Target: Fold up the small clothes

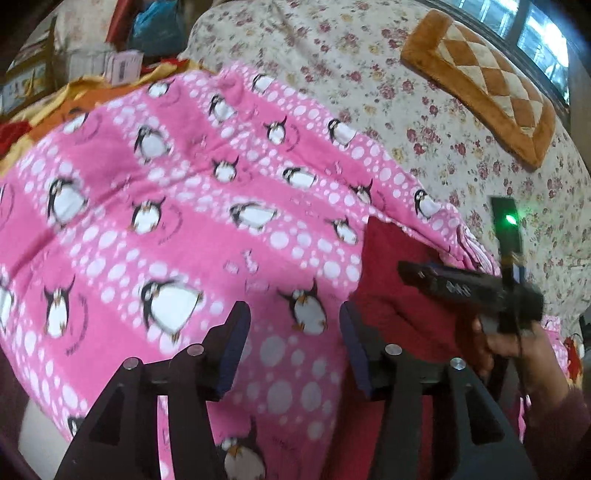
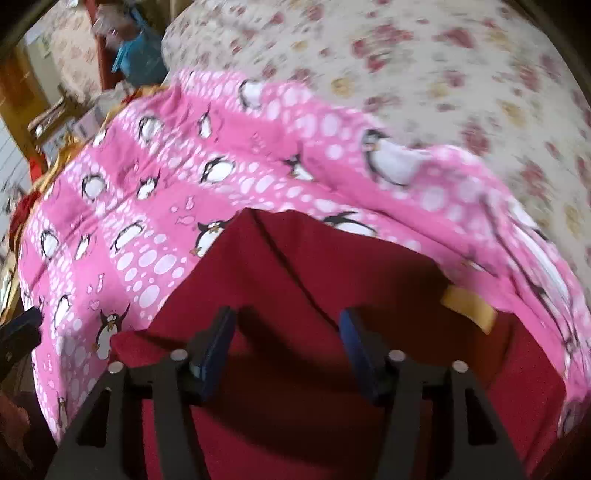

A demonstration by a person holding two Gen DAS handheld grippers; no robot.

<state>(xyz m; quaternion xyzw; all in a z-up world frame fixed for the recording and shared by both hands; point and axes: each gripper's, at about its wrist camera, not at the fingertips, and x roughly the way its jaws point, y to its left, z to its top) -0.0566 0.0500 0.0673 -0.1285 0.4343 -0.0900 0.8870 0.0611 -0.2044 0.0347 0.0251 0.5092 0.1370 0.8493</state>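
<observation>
A floral bedspread (image 1: 424, 110) is lying under a pink penguin blanket (image 1: 166, 221); the red garment (image 2: 295, 295) is sitting on the blanket's near-right part. Left gripper (image 1: 293, 347) & right gripper (image 2: 286, 347) are both hovering w/ fingers apart, holding nothing. Probably between folds; next, the right needs to pinch a red edge.

Bed covered by a cream floral quilt (image 1: 369, 62), small red and yellow blossoms. Brown-and-cream checked cushion (image 1: 484, 85) lies on it near the window (image 1: 532, 48) (daylight bright through the panes). Far left: cluttered boxes (image 1: 29, 74), a blue bag (image 1: 155, 26), details blurred.
</observation>
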